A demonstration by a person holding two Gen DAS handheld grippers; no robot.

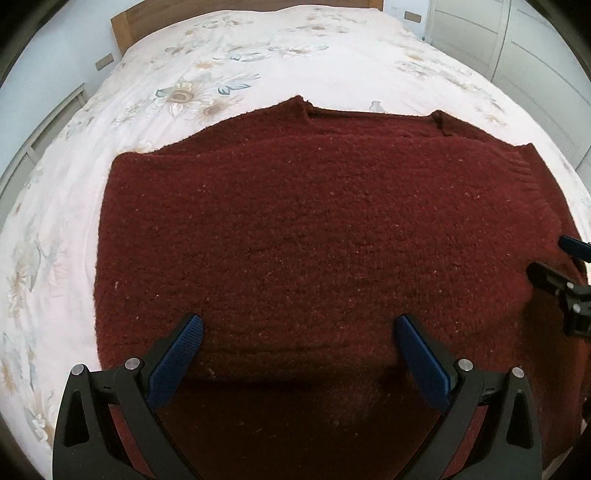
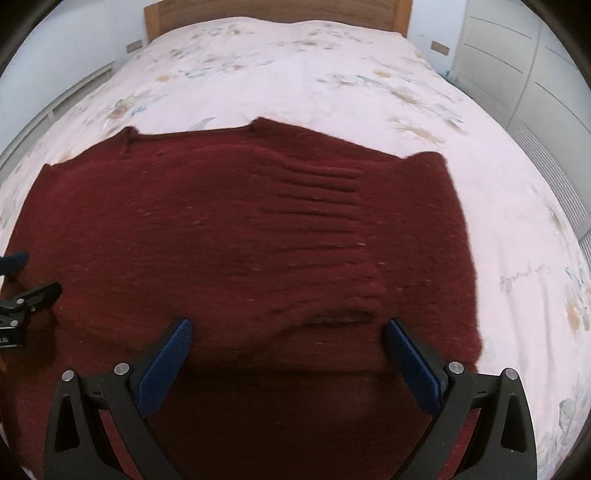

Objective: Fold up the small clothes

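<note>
Spread across your bed (image 1: 258, 55), a pale floral bedspread (image 2: 332, 85) runs back to a wooden headboard (image 2: 277, 9), with white cupboard doors (image 2: 535, 74) along the right wall. On the near part of that cover lies the dark red knitted sweater (image 1: 295, 221), flat, neckline toward the headboard, its hem end under both your tools. Starting at the left, your left gripper (image 1: 299, 332) hangs over the near left part of the knit with its blue pads (image 1: 177, 362) spread wide and nothing between them. Further right, your right gripper (image 2: 288, 336) stands equally wide apart and empty, above a rumpled patch with ribbed creases. Expect this wool to feel thick, soft and limp, likely heavier than a shirt; it should grip well but sag and stretch. I would pinch it at the two near hem corners, taking both layers.
</note>
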